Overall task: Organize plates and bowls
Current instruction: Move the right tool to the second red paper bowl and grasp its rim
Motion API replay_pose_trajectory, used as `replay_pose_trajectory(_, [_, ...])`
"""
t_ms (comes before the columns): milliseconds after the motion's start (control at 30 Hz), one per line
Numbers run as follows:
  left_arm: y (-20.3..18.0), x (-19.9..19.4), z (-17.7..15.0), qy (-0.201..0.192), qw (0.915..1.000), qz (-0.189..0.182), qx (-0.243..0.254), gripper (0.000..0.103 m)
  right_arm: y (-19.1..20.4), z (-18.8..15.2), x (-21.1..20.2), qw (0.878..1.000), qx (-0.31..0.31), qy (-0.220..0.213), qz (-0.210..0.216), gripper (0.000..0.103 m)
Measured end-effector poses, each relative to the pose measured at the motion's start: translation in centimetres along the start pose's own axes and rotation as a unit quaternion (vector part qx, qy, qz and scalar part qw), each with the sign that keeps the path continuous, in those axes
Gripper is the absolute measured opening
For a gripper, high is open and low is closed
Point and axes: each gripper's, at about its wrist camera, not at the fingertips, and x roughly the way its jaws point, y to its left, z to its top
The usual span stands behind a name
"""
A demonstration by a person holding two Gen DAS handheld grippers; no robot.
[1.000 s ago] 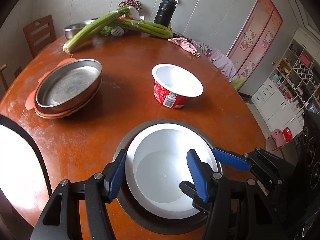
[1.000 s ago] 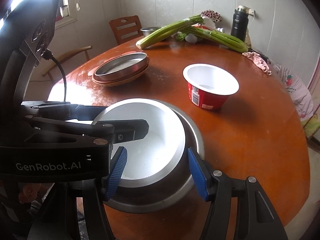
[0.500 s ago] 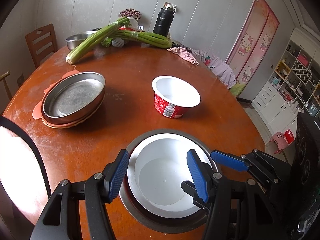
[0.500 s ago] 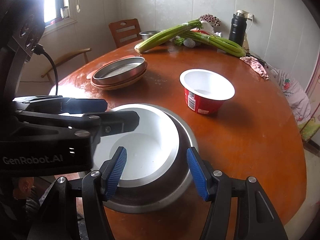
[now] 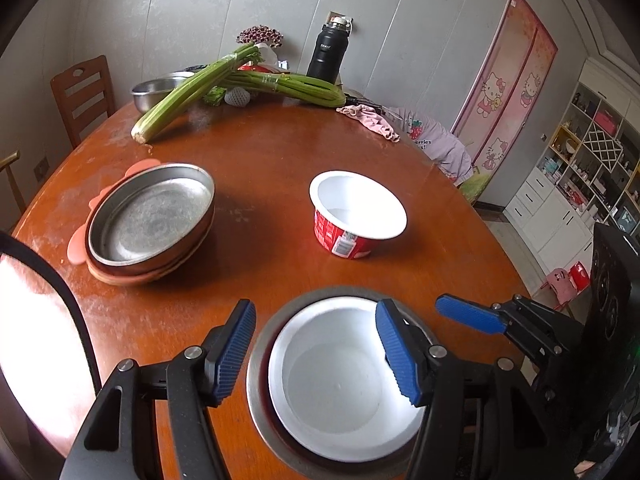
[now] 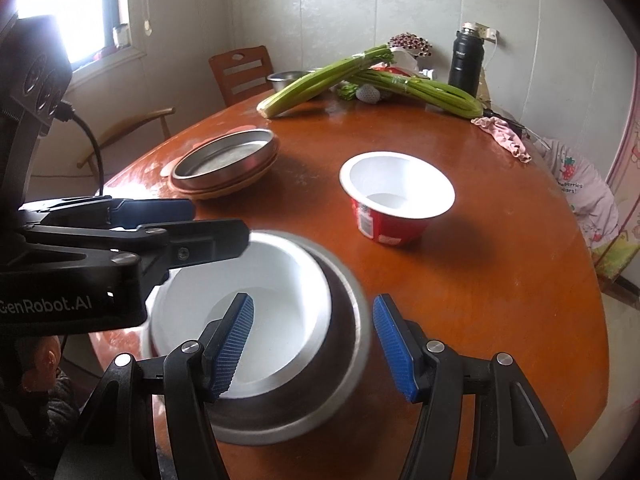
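Note:
A white bowl (image 5: 332,392) sits nested in a steel bowl (image 5: 258,364) at the near edge of the round wooden table (image 5: 272,152). My left gripper (image 5: 316,350) hovers over them and its jaws are opening. Its left pad stands clear of the steel rim and its right pad is over the white bowl's right side. My right gripper (image 6: 312,348) is open astride the right wall of the steel bowl (image 6: 344,344), one finger over the white bowl (image 6: 280,300), the other outside. A red cup bowl (image 5: 356,212) stands mid-table. A metal pan tops a plate stack (image 5: 148,220).
Celery bunches (image 5: 192,88), a steel bowl (image 5: 160,88), a black flask (image 5: 328,56) and a pink cloth (image 5: 368,118) lie along the table's far side. A wooden chair (image 5: 84,92) stands behind. The red cup bowl (image 6: 396,196) and plate stack (image 6: 224,160) are beyond the nested bowls.
The left gripper's jaws have widened a little, and its left pad has come off the bowl's rim. Both views have drawn back slightly from the nested bowls.

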Motion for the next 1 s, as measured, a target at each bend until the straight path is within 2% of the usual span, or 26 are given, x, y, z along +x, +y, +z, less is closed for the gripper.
replay_pose_trajectory(533, [-0.4, 3.2, 5.3, 0.009, 0.9995, 0.011, 0.027, 0.063, -5.4, 3.7, 0.7, 0.998, 0.053, -0.008, -0.029, 0.064])
replay_pose_trajectory(700, [-0.7, 4.6, 7.3, 0.022, 0.9992, -0.001, 0.033, 0.063, -7.1, 5.1, 1.1, 0.997, 0.067, -0.007, -0.037, 0.064])
replay_pose_trajectory(1000, [-1.0, 8.1, 9.7, 0.054, 0.9976, 0.003, 0.043, 0.063, -10.1, 6.3, 3.5, 0.994, 0.097, 0.017, -0.040, 0.064])
